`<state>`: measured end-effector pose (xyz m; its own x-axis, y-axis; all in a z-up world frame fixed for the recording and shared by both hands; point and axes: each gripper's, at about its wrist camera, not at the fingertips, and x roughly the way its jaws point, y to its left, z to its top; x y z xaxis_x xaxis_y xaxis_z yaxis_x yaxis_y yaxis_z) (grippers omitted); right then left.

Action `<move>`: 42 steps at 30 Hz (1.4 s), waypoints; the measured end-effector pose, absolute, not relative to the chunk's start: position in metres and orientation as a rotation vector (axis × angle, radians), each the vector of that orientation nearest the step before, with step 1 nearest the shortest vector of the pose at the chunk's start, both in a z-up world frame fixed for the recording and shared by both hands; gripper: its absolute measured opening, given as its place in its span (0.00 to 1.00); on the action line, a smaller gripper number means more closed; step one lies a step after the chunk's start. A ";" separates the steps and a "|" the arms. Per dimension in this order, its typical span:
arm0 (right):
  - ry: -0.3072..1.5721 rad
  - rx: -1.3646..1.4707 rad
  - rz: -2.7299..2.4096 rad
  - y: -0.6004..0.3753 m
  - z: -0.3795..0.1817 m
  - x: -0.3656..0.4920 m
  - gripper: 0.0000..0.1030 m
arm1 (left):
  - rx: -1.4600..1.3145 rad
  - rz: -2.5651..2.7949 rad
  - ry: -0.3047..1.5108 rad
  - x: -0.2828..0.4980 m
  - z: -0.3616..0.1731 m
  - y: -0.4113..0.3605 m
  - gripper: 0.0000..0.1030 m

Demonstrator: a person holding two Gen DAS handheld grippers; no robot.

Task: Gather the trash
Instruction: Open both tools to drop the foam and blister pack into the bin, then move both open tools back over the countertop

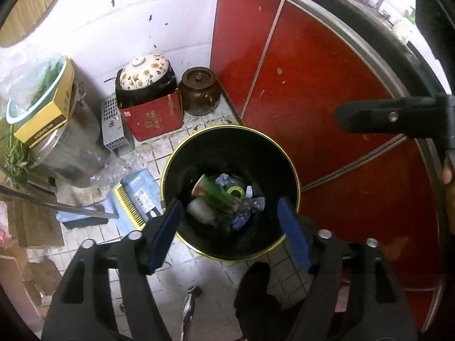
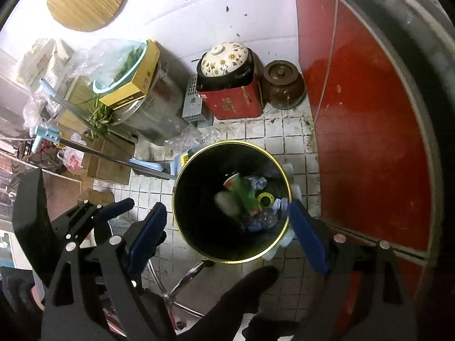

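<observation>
A black trash bin with a gold rim [image 1: 173, 159] stands on the tiled floor; it also shows in the right wrist view [image 2: 177, 176]. Inside lie a green and red paper cup [image 1: 216, 191], a yellow tape ring [image 1: 235, 191], a white cup [image 1: 200, 211] and crumpled blue-white wrappers [image 1: 241, 216]. The same cup [image 2: 241, 193] and ring [image 2: 265, 199] show from the right wrist. My left gripper [image 1: 229, 234] is open and empty above the bin. My right gripper [image 2: 227, 233] is open and empty above the bin too.
Red cabinet doors [image 1: 312, 85] stand to the right. A red box with a floral-lidded pot [image 1: 148, 99], a brown jar [image 1: 200, 91], a metal drum [image 1: 71, 147] and a blue dustpan [image 1: 139, 199] crowd the left. A chair base [image 2: 182, 284] lies below.
</observation>
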<state>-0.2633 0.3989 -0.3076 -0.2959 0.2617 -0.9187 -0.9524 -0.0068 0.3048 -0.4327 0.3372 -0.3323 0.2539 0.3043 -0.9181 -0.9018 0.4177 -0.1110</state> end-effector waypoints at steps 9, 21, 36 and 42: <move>1.160 -0.677 1.428 0.307 -0.192 -0.196 0.90 | -0.578 0.851 0.953 -0.378 -0.240 0.305 0.89; 0.960 -0.418 0.897 0.043 -0.065 -0.035 0.92 | -0.090 0.174 0.849 -0.147 -0.116 0.152 0.90; 0.958 -0.101 0.458 -0.213 -0.050 0.016 0.92 | 0.209 -0.331 0.872 -0.018 -0.100 -0.038 0.93; 0.977 -0.048 0.450 -0.229 -0.057 0.020 0.91 | 0.242 -0.357 0.890 -0.008 -0.107 -0.048 0.93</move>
<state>0.0201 -0.2286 -0.0573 0.4757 0.3463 -0.8086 -0.3892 0.9072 0.1595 -0.0079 -0.0481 -0.1068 0.5766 -0.2023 -0.7916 0.4009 0.9142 0.0584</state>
